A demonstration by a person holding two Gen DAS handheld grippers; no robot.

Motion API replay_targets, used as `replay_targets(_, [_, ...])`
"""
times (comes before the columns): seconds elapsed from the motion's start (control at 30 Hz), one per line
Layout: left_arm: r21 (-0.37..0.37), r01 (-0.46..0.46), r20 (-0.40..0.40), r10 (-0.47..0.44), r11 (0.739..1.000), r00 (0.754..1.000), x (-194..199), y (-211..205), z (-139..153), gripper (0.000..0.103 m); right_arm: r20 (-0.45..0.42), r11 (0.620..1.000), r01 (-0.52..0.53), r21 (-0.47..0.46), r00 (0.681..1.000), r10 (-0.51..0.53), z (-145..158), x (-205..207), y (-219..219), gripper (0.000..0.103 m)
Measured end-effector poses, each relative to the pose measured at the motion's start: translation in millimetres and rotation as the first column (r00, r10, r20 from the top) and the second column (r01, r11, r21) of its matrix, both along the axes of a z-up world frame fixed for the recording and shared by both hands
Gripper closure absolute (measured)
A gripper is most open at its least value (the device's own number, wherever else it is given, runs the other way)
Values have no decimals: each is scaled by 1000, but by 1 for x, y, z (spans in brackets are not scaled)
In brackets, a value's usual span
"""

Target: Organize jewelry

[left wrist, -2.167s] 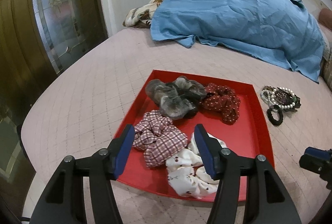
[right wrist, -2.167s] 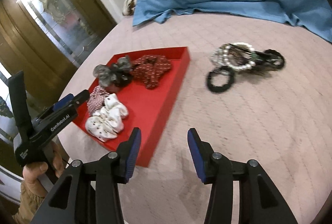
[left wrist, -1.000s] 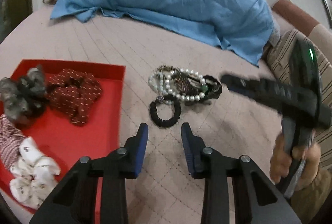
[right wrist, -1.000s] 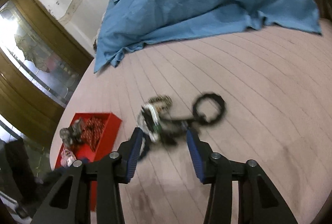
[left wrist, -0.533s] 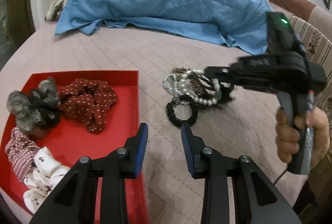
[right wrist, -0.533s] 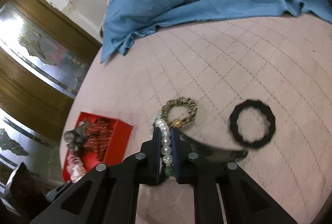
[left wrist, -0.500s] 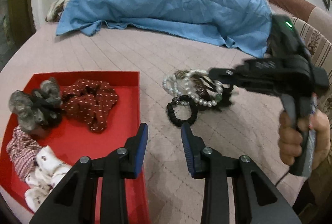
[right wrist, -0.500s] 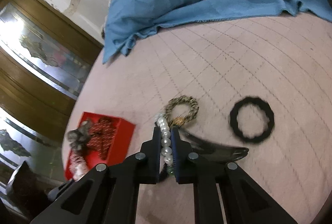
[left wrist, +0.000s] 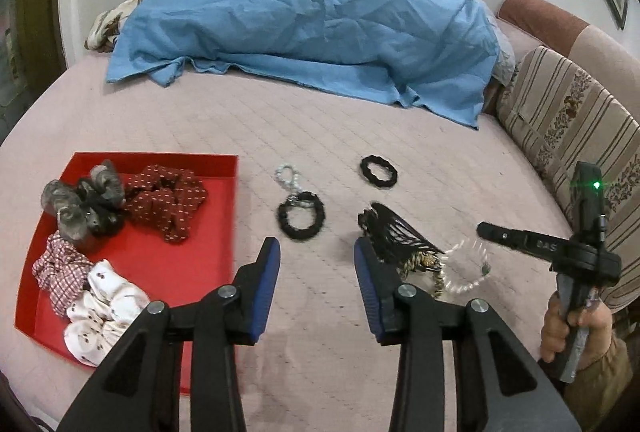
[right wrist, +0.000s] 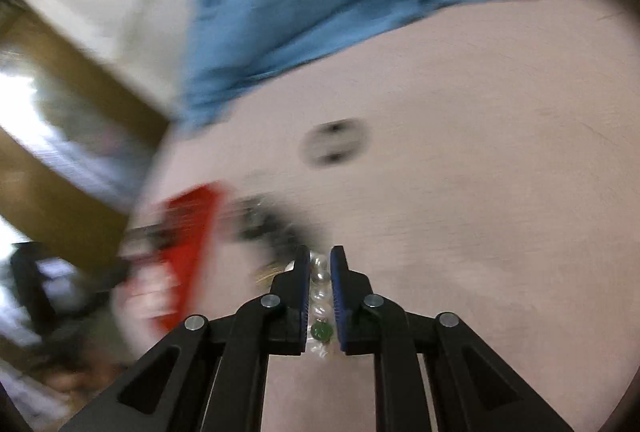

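BEDROOM — Nearest the lens, the right gripper [right wrist: 320, 268] is clamped on a pearl bracelet [right wrist: 320, 290], beads and one green stone pinched btwn its blue pads; in the left wrist view the strand [left wrist: 466, 272] blurs in mid-air just off the pink bedspread [left wrist: 320, 124], w/ a gold-and-black bracelet [left wrist: 422, 264] and black hair claw [left wrist: 394, 230] tangled close beside it. The left gripper [left wrist: 316, 264] hangs over the bedspread, fingers spread wide, holding nothing.

Farther out: a black hair tie [left wrist: 301, 217] touching a small pearl loop [left wrist: 287, 177], then a second black ring [left wrist: 379, 172] well apart to the right. The red tray [left wrist: 192, 252], at left, holds four scrunchies; a blue sheet [left wrist: 312, 20] covers the far end of the bed.

To do this step well, prob. lift slowly and straight up so the pearls pull free of the claw and gold piece w/o dragging them; if they snag, the idle left gripper could pin the claw down. Keep the squeeze firm — round beads may roll out of flat pads. The right wrist view is too blurred to judge clearance.
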State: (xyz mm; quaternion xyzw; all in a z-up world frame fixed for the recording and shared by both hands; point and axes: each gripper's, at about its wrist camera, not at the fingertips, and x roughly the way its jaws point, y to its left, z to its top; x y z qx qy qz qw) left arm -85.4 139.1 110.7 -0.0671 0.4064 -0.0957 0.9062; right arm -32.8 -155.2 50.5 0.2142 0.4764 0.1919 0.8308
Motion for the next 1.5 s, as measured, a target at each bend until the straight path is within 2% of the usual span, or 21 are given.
replay_targets(0.03, [4,5,-7,-5,1000,1000,1,-6,0,65,4,997,51,-66,999,-50,0,0,-10,88])
replay_targets(0.07, [14,14,-17,-14,1000,1000,2,-13,-2,64,8,995,68,-71,998,-68,2,0,-16,86])
replay_targets(0.1, [24,22,-24,-21,999,999,3,-19,-4,60,15,995,84,-46,996,-84,6,-1,-24,72])
replay_targets(0.13, [38,32,-38,-31,999,999,6,-27,-8,59,26,996,93,-12,995,-93,9,-2,-30,54])
replay_targets(0.2, [48,43,-64,-40,998,997,10,-38,-17,59,44,995,100,19,994,-101,14,-5,-35,43])
replay_targets(0.33, [22,62,-143,-58,998,988,20,-58,-40,59,2,997,83,-7,997,-83,5,-4,-37,43])
replay_targets(0.47, [6,89,-202,-86,996,976,32,-83,-65,59,-71,990,60,-125,995,-69,-17,3,-32,43])
replay_targets(0.57, [-8,109,-217,-108,994,970,38,-97,-76,59,-80,981,45,-189,995,-61,-26,3,-28,47])
replay_targets(0.7, [6,133,-230,-128,991,965,46,-115,-89,59,-48,963,36,-266,998,-51,-28,3,-24,50])
replay_targets(0.87, [-9,128,-233,-126,992,964,49,-113,-91,59,-4,937,25,-349,1000,-28,-31,10,-15,53])
replay_targets(0.97, [-26,136,-251,-138,990,958,52,-111,-92,97,18,924,17,-382,1000,-11,-32,12,-9,68])
replay_targets(1.03, [-32,129,-243,-133,991,961,50,-108,-89,97,26,913,11,-408,1000,0,-33,13,-5,84])
replay_targets(1.1, [-27,127,-228,-129,992,965,47,-106,-83,97,32,908,17,-419,999,-3,-32,11,-5,91])
replay_targets(1.23, [-50,117,-193,-125,992,973,35,-99,-66,97,25,958,47,-283,999,-41,-26,10,-19,93])
replay_targets(1.5, [-99,112,-110,-123,989,986,0,-76,-28,98,101,992,72,-101,993,-61,0,-4,-26,93])
